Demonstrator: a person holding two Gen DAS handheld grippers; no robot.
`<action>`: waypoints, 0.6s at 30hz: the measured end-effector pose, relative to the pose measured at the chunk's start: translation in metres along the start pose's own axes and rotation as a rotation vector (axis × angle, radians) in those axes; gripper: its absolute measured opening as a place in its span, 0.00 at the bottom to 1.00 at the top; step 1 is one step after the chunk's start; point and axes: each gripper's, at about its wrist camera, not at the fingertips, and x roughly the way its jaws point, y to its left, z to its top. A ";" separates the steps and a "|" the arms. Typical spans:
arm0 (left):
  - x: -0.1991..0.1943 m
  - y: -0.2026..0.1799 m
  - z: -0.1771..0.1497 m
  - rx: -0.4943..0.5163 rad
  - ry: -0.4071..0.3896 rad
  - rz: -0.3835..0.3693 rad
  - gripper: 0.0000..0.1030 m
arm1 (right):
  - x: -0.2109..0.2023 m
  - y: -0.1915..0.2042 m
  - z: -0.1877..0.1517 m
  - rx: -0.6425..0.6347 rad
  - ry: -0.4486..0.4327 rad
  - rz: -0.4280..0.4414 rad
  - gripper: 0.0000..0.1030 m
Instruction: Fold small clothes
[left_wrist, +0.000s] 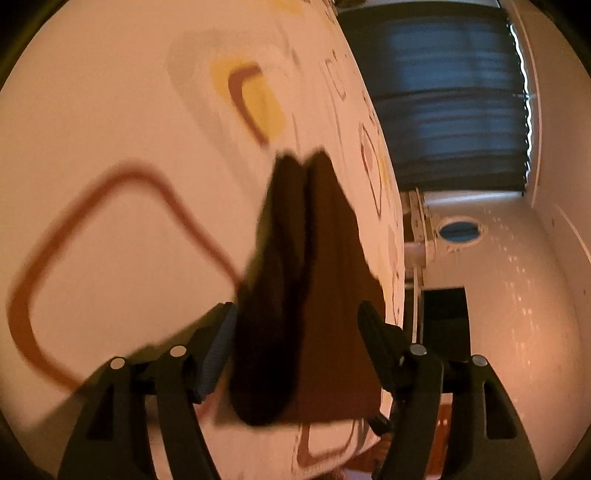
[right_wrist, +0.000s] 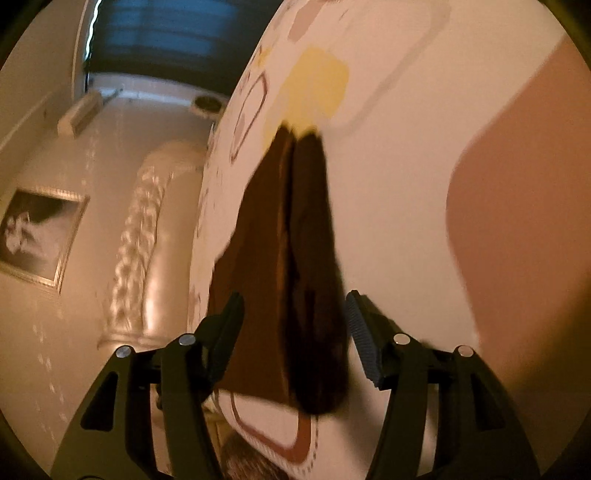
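A dark brown garment lies folded on the white patterned bedspread. It also shows in the right wrist view, with a darker half beside a lighter brown half. My left gripper is open, its fingers standing on either side of the garment's near end without pinching it. My right gripper is open too, its fingers straddling the garment's near end from the other side. Both views are blurred by motion.
The bedspread has brown, yellow and grey rounded shapes. The bed's edge runs beside the garment. Beyond it are a dark window blind, white walls, a padded headboard and a framed picture.
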 end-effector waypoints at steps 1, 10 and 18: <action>0.004 -0.003 -0.007 0.013 0.019 0.003 0.66 | 0.003 0.002 -0.006 -0.010 0.023 0.003 0.55; 0.023 -0.007 -0.019 0.012 -0.025 0.164 0.21 | 0.030 0.018 -0.024 -0.098 0.063 -0.095 0.15; 0.020 -0.019 -0.020 0.168 -0.014 0.292 0.14 | 0.018 0.006 -0.032 -0.099 0.033 -0.120 0.09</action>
